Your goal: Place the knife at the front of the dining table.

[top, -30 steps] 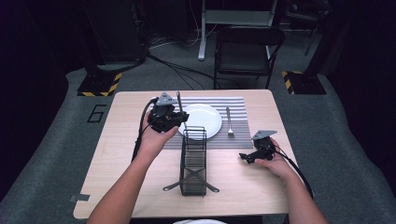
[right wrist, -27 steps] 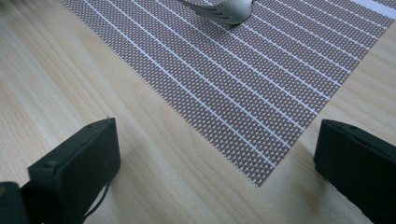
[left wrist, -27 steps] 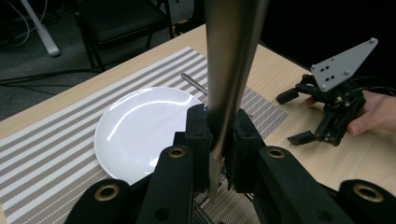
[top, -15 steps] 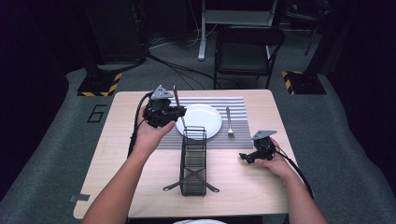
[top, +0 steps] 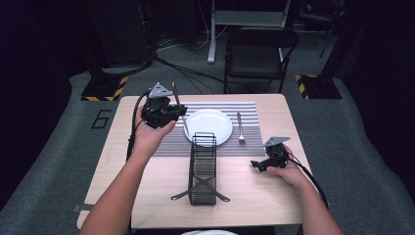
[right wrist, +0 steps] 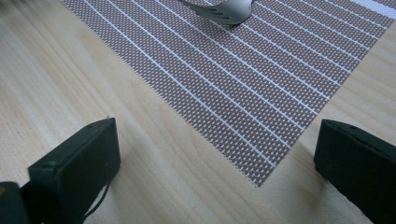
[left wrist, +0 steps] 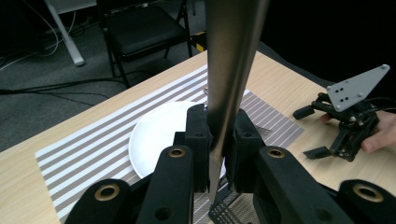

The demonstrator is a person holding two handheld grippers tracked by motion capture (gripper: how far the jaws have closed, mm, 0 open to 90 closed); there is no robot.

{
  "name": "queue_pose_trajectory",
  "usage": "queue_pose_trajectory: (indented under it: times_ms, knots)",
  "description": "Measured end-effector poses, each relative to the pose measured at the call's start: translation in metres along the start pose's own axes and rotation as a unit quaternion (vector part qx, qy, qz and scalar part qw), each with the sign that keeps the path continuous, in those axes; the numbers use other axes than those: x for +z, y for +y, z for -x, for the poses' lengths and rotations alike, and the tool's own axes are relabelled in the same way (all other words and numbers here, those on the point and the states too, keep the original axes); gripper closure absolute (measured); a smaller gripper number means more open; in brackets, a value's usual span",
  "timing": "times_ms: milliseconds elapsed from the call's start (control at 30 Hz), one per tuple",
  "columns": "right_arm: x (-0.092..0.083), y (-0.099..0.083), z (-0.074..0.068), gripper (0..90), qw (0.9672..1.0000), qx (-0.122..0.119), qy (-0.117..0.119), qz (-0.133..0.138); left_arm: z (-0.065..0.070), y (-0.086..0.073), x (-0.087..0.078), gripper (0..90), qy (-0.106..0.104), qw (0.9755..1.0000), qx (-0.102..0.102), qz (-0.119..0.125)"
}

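My left gripper (top: 177, 113) hangs over the left part of the striped placemat (top: 171, 142), shut on a metal table knife (top: 181, 115). The knife stands steeply between the jaws, one end up and the other slanting down beside the white plate (top: 209, 126). In the left gripper view the knife (left wrist: 229, 70) rises from my left gripper (left wrist: 218, 135), with the plate (left wrist: 159, 135) behind it. A fork (top: 240, 128) lies on the mat right of the plate. My right gripper (top: 258, 164) rests open on the table near the mat's corner (right wrist: 261, 179), nothing between its jaws; the fork's tines (right wrist: 224, 11) lie ahead.
A black wire cutlery rack (top: 203, 169) stands in the middle of the wooden table (top: 122, 181), in front of the plate. The right gripper (left wrist: 348, 126) also shows far off in the left gripper view. A black chair (top: 257, 56) stands beyond the table's far edge.
My left gripper has carried the knife leftward and farther back, from above the rack's far end to beside the plate. The right gripper has stayed where it was.
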State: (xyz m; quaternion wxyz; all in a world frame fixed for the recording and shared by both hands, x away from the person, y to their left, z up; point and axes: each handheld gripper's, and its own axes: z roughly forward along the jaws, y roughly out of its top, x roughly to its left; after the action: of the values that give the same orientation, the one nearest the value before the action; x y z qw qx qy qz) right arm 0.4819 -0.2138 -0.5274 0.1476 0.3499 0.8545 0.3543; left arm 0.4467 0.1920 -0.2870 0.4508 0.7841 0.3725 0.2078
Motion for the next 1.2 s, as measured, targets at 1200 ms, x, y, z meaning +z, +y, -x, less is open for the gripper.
queue_pose_trajectory:
  times_ms: [1200]
  knots:
    - [0.000, 0.000, 0.000, 0.0, 1.0000, 0.001, 0.000, 0.000, -0.052, -0.041, 0.028, 80.9, 0.076, 0.9959, -0.048, -0.012]
